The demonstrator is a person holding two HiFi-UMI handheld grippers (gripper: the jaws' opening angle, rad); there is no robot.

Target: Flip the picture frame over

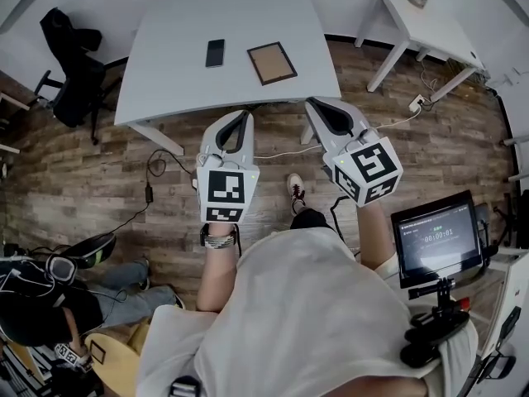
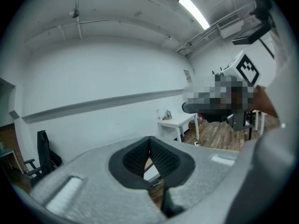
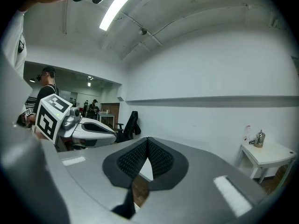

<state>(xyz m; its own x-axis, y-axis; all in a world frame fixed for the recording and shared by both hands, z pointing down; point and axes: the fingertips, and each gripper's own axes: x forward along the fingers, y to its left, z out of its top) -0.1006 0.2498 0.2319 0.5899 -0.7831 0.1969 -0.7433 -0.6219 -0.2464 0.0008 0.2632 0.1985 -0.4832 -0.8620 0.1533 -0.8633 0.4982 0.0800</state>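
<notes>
Obs: picture frame (image 1: 272, 63) lies flat on white desk (image 1: 165, 64), beside black phone (image 1: 215, 53); left claw (image 1: 240, 118) and right claw (image 1: 316, 106) both clenched on nothing (tips at desk's near edge, apart from frame)

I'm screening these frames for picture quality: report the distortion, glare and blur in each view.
Head view: even light, strong fisheye bowing the edges of the white table, picture frame sharp. Left gripper view: dark rounded corners, ceiling lamp blown out, near body of the left tool soft. Right gripper view: same dark corners, strip light overexposed, shut right tool slightly soft.
</notes>
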